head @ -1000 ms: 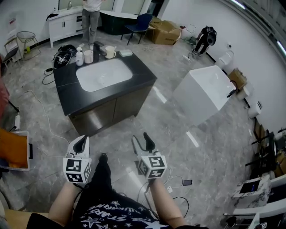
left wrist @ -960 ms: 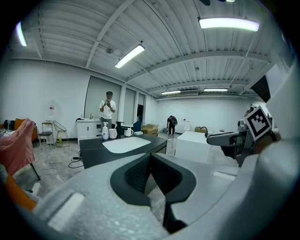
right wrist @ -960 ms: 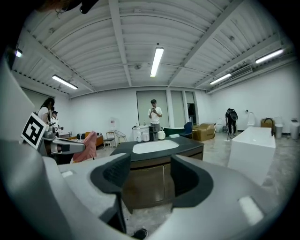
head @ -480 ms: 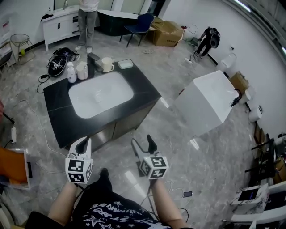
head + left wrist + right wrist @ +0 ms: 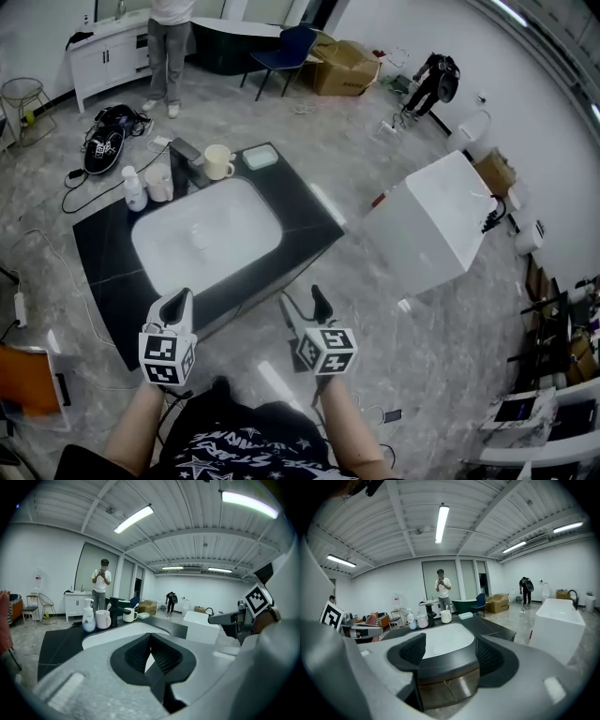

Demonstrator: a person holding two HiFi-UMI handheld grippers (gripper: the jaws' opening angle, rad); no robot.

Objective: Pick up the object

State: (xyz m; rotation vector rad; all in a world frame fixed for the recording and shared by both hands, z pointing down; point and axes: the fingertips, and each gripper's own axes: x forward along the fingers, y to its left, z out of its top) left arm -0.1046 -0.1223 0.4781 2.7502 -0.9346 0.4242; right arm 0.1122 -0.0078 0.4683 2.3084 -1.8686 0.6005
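A black vanity top [image 5: 300, 211] with a white basin [image 5: 202, 239] stands ahead of me. At its far edge are a cream mug [image 5: 217, 161], a pale soap dish [image 5: 260, 157], a black faucet [image 5: 187, 155], a white cup [image 5: 159, 185] and a soap bottle [image 5: 134, 187]. My left gripper [image 5: 175, 305] hovers over the near edge of the top, shut and empty. My right gripper [image 5: 302, 302] is just off the near front corner, open with nothing between its jaws. The mug [image 5: 446, 616] shows far beyond the right gripper [image 5: 447, 656], and also [image 5: 130, 615] beyond the left gripper [image 5: 150, 641].
A white bathtub block [image 5: 431, 225] stands to the right of the vanity. Cables and a black bag [image 5: 103, 145] lie on the floor at left. One person [image 5: 169, 37] stands behind the vanity and another [image 5: 439, 80] bends at the back right, near a blue chair [image 5: 291, 47] and cardboard boxes [image 5: 347, 66].
The vanity has come closer and now reaches both grippers. The right gripper's jaws look a little wider apart. The left gripper stays shut.
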